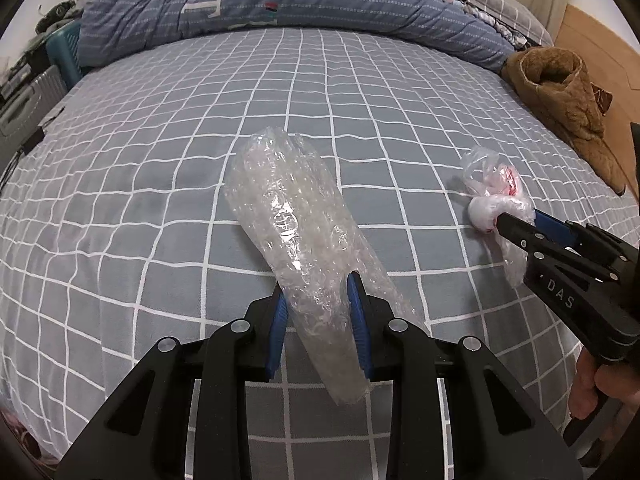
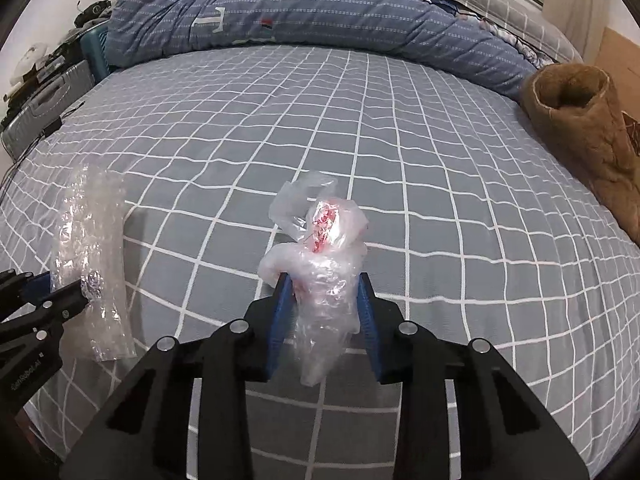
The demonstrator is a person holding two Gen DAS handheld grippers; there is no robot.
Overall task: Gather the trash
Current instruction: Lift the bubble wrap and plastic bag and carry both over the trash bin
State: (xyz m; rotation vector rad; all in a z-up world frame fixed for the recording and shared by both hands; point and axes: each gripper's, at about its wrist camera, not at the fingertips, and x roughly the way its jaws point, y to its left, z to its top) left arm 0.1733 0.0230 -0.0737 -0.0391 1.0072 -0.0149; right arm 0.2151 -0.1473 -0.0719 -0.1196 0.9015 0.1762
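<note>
1. Nearest, the left gripper (image 1: 316, 296), black with blue pads, is clamped on a long roll of clear bubble wrap (image 1: 304, 248) that slants over the grey bedsheet with white grid lines (image 1: 160, 184).
2. Beside it, the right gripper (image 2: 324, 292), with "DAS" printed on its side, pinches a crumpled clear plastic bag with red print (image 2: 320, 264); what the bag holds cannot be told.
3. Further right lies a brown fleecy garment (image 2: 580, 128).
4. Farthest, a blue striped quilt (image 1: 280, 4) bears a large white "T".
</note>
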